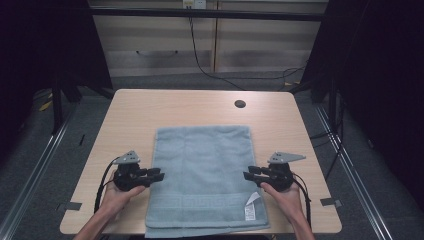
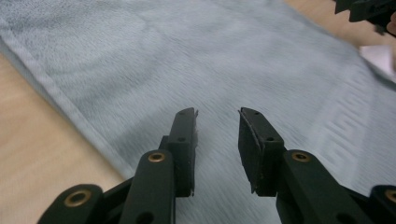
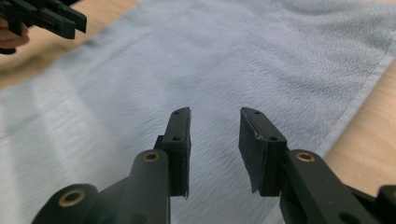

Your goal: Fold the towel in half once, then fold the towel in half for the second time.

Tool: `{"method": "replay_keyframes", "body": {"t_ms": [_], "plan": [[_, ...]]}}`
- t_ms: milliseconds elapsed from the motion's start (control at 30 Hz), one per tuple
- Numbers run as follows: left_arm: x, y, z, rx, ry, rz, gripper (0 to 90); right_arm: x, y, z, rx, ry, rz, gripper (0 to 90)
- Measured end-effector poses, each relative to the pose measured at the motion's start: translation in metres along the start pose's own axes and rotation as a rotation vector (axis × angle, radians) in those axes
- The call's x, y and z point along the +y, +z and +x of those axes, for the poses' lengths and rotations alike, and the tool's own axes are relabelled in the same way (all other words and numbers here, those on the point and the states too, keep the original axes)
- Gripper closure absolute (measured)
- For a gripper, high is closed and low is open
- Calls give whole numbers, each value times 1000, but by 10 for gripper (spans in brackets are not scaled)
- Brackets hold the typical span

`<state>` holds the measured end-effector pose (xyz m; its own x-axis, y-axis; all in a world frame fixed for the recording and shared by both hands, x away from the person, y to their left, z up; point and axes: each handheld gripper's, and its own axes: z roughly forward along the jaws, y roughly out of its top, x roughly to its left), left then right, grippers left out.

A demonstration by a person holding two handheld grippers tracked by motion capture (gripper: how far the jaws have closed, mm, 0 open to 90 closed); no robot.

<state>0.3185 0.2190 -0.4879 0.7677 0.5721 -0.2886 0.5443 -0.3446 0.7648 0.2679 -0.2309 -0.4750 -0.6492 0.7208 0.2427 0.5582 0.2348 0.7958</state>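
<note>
Pale wooden table (image 1: 150, 107) in a dim room, seen from above, with grey carpet around it and light cabinet fronts behind, at twelve o'clock. A light blue towel (image 1: 202, 165) lies spread flat across the middle of the table, its near edge hanging just over the table's front edge at six o'clock. A woven key-pattern band runs along that near end, and a white care label (image 1: 251, 206) is turned up at the towel's five o'clock corner.

The left gripper (image 1: 156, 176) sits at the towel's nine o'clock edge, held in a hand and pointing inward. The right gripper (image 1: 248, 174) mirrors it at the three o'clock edge. Both sets of jaws stand apart with nothing between them; in each gripper view the black pads hover over the cloth with a clear gap, so neither claw has hold of the towel.

Judging by this, the work appears to be folding the towel, and it looks to be at its very start: the cloth lies unfolded and ungrasped, so pinching the side edges and every fold are left to do.

A round cable hole (image 1: 240, 104) sits in the table at one o'clock, well apart from the towel. A black cable (image 1: 200, 60) trails over the floor behind. Nothing stands in the grippers' way.
</note>
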Motion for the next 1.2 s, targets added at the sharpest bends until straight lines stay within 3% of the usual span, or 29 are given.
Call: {"method": "replay_keyframes", "body": {"t_ms": [67, 100, 133, 167, 200, 400, 533, 667, 833, 1200], "plan": [[8, 16, 12, 23, -17, 23, 659, 7, 20, -9, -26, -1, 32, 651], [10, 19, 15, 41, -16, 9, 654, 9, 27, -12, -35, 4, 37, 650], [10, 22, 18, 33, -42, -15, 652, 11, 33, -14, -41, 6, 44, 647], [10, 22, 18, 33, -42, -15, 651, 11, 33, -14, -41, 6, 44, 647], [10, 28, 24, 64, -49, -2, 651, 14, 44, -17, -53, 8, 60, 647], [14, 37, 33, 97, -48, 9, 660, 15, 65, -29, -74, 46, 72, 661], [13, 40, 29, 116, -15, 12, 670, 13, 63, -27, -77, 55, 93, 648], [11, 36, 27, 96, -4, 28, 681, 11, 59, -18, -87, 30, 124, 649], [1, 26, 16, 73, 21, 41, 690, 2, 50, -7, -44, 25, 138, 656], [-19, 8, -9, 28, 67, 72, 693, -19, 28, 22, -12, -25, 168, 662]]}}
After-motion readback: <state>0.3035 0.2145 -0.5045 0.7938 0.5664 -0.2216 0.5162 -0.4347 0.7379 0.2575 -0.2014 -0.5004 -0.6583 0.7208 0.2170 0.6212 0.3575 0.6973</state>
